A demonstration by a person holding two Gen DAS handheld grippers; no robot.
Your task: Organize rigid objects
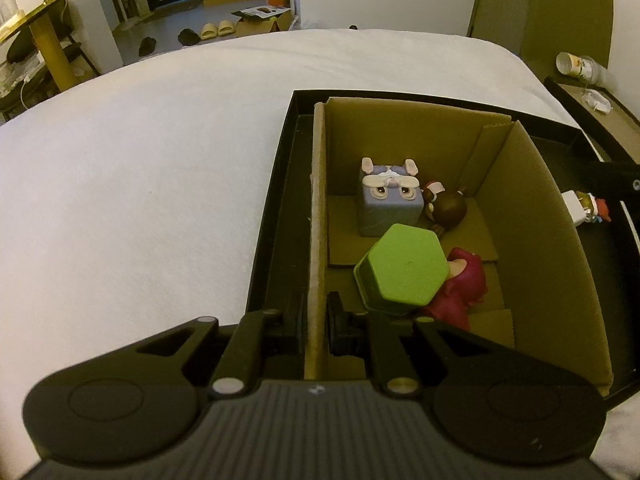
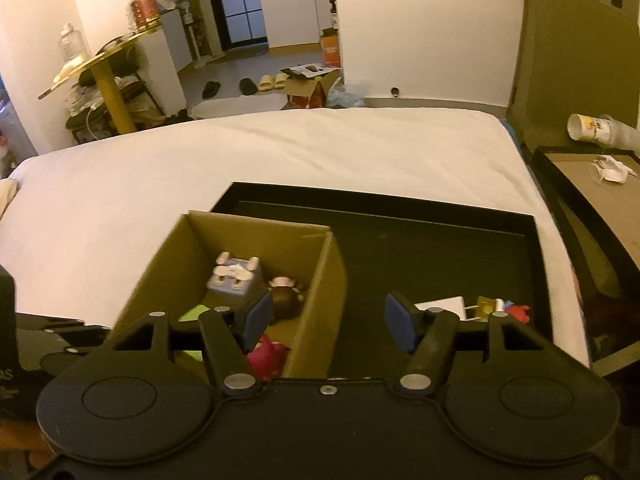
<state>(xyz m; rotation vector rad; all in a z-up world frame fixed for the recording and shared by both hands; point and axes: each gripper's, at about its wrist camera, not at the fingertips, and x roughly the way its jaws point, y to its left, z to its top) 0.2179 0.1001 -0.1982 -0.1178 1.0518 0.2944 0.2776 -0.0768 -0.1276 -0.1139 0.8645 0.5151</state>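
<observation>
The toys (image 2: 502,310) left to sort lie at the tray's (image 2: 536,240) right edge. My right gripper (image 2: 326,320) is wide and empty; I'd centre it before closing. My left gripper (image 1: 314,320) clamps the box wall (image 1: 318,220).

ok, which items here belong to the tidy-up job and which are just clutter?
Job:
- brown cardboard box, left gripper clamped on its wall
- grey cube dog toy
- green hexagonal block
- pink figurine
- open right gripper

Clutter:
- yellow slippers
- toppled paper cup
</observation>
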